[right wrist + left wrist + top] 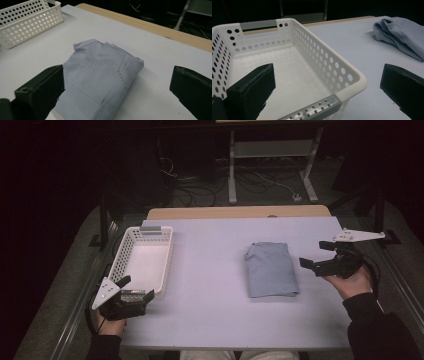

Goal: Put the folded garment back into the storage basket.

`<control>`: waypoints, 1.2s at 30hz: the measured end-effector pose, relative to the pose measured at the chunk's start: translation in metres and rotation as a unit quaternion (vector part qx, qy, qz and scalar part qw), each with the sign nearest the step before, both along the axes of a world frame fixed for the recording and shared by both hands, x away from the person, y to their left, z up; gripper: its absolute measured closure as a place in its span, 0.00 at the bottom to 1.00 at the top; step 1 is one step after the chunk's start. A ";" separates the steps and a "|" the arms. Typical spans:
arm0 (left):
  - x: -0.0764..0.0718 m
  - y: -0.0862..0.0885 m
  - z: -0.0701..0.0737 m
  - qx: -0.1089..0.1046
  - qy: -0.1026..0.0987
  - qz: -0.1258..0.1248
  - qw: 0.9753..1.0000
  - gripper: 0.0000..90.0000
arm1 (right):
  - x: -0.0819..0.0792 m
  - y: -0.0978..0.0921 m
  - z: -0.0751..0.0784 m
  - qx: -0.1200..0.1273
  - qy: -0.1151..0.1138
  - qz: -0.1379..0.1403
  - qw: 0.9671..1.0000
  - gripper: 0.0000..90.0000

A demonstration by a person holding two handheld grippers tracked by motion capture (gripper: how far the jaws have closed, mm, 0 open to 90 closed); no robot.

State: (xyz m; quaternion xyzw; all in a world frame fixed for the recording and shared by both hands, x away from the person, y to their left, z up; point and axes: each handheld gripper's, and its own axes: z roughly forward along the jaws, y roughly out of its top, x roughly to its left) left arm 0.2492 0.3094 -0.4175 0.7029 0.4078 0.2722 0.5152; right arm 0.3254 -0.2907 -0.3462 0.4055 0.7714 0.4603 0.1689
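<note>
Ahead of the right gripper's [320, 257] spread jaws, seemingly untouched, lies folded cloth [100, 75].

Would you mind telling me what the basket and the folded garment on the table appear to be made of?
The basket looks like moulded white plastic with a smooth, slightly glossy finish: its walls carry even rows of round holes, and its end rims bear grey strips. The folded garment seems a soft, matte, pale blue knit fabric, with fine ribbing and a band of tiny perforations; the exact fibre cannot be told.
</note>
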 end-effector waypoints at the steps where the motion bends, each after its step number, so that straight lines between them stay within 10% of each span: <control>1: 0.000 0.000 0.000 0.000 0.000 0.000 1.000 0.00 | 0.001 0.001 -0.001 -0.003 0.002 0.001 1.000 0.00; 36: 0.001 0.000 0.000 -0.001 0.001 -0.002 1.000 0.00 | 0.039 0.007 -0.038 -0.011 0.065 -0.013 0.998 0.00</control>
